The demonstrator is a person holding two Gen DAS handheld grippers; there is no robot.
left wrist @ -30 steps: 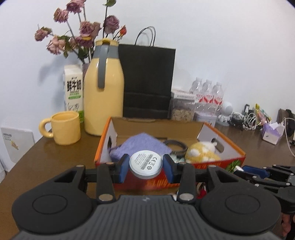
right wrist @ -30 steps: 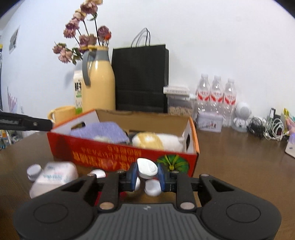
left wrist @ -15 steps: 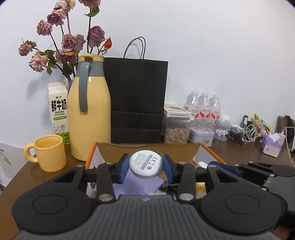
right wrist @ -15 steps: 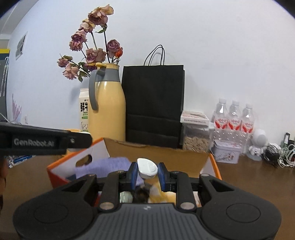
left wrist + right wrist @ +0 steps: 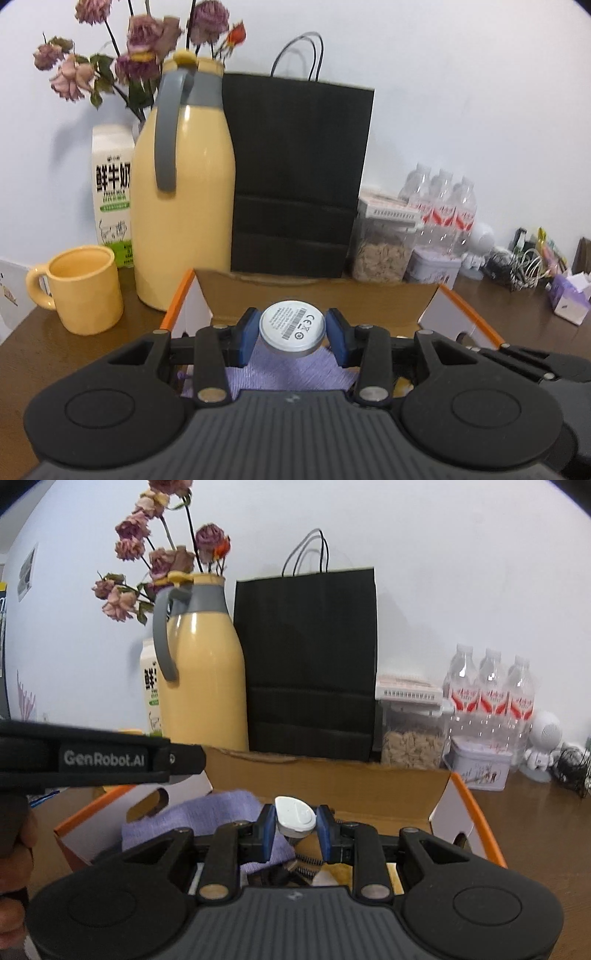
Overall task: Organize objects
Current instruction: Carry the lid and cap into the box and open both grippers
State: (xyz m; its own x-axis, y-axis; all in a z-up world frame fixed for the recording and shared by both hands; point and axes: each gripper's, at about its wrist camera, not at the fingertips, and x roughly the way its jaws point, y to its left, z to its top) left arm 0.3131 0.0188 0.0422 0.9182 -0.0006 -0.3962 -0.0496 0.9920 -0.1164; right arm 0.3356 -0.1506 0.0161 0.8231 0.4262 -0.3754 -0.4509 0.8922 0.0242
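My left gripper [image 5: 292, 332] is shut on a round white-and-silver disc [image 5: 292, 328] with a printed label, held over the open orange cardboard box [image 5: 317, 299]. A purple cloth [image 5: 291, 373] lies in the box under it. My right gripper [image 5: 294, 823] is shut on a small white teardrop-shaped device [image 5: 294, 818], also over the box [image 5: 332, 782], above the purple cloth [image 5: 221, 812] and a yellow-white soft toy [image 5: 332, 877]. The left gripper's body [image 5: 99, 757] crosses the left of the right wrist view.
Behind the box stand a yellow thermos jug [image 5: 183, 192], a black paper bag [image 5: 295, 177], a milk carton [image 5: 112, 192], a yellow mug [image 5: 83, 288], a cereal jar [image 5: 384, 243], water bottles [image 5: 439, 206] and a tin [image 5: 432, 266]. Cables and a tissue box [image 5: 570, 299] lie at the right.
Both grippers have moved forward and up from in front of the box to above its inside, each keeping its object. The loose items on the table before the box have left view.
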